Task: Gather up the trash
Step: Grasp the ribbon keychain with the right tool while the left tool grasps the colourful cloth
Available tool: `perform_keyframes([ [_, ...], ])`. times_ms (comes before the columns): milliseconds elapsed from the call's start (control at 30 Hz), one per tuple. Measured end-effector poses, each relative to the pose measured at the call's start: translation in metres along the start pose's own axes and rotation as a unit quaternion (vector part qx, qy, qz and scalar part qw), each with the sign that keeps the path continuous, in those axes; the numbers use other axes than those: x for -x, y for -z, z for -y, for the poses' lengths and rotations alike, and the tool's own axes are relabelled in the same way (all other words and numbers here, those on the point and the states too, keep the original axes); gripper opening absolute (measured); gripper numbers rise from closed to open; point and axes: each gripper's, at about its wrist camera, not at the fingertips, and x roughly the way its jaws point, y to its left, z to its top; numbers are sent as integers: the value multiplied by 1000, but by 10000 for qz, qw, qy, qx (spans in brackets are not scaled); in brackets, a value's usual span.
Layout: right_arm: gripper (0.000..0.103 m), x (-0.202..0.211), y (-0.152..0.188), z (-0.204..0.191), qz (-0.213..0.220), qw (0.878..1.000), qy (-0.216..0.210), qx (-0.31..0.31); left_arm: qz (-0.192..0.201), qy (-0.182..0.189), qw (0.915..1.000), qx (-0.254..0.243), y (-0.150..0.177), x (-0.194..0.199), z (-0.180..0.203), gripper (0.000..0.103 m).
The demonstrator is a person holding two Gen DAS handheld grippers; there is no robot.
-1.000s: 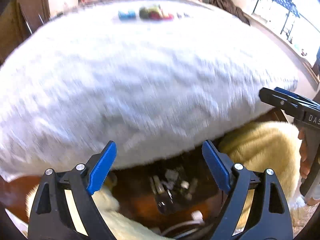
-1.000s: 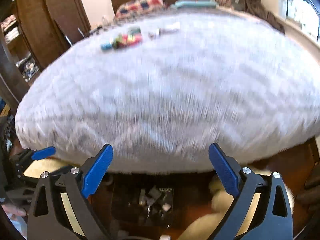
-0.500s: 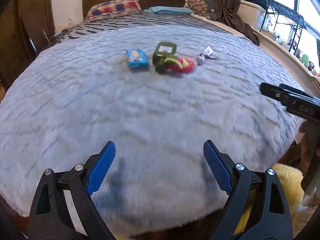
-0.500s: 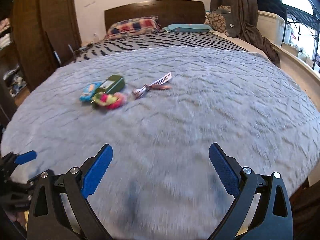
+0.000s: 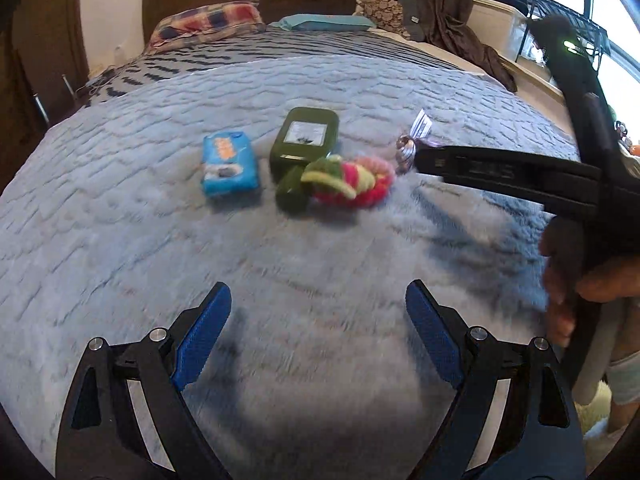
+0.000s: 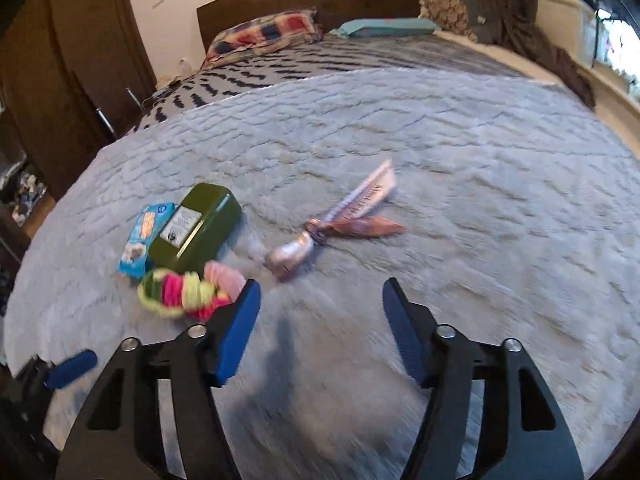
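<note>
Four items mid-bed on fuzzy grey-blue blanket point(image 6: 460, 140): blue snack packet point(image 5: 229, 164), dark green rectangular tin point(image 5: 304, 140), pink/green knit scrunchie bundle point(image 5: 344, 182), crinkled silver-purple candy wrapper point(image 6: 340, 224) just right of tin. Left gripper point(image 5: 318, 340) spread wide, empty, above blanket. Right gripper point(image 6: 320, 332) likewise gaping, empty, near wrapper w/o touching.

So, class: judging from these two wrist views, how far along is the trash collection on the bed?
Nothing looks collected yet. The blue packet, green case, rolled socks and crumpled wrapper all lie on the blanket. Nothing is in hand: the left tool and right tool are both open and empty, the right one nearest the wrapper. Every pickup is left; no bin is visible.
</note>
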Motion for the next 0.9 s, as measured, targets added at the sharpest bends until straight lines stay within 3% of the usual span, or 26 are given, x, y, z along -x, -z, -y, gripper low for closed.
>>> perform_keyframes([
  [200,53,-31,-18,-6,-200,9998,-46,-86,-56,156,9998,118,-14,-19,0,79],
  [267,39,-37,-21,-5,-247,9996,119,-31,-107,200,9997,118,-19,-27,2,78],
  [333,18,-37,-23,0,-254,9995,196,-36,-131,215,9996,126,-23,-32,4,78],
  [533,16,-19,-17,19,-18,9995,308,46,-179,302,9992,209,-40,-47,9,72],
  [900,16,26,7,55,293,9974,617,208,-273,84,9991,299,-74,-78,19,71],
])
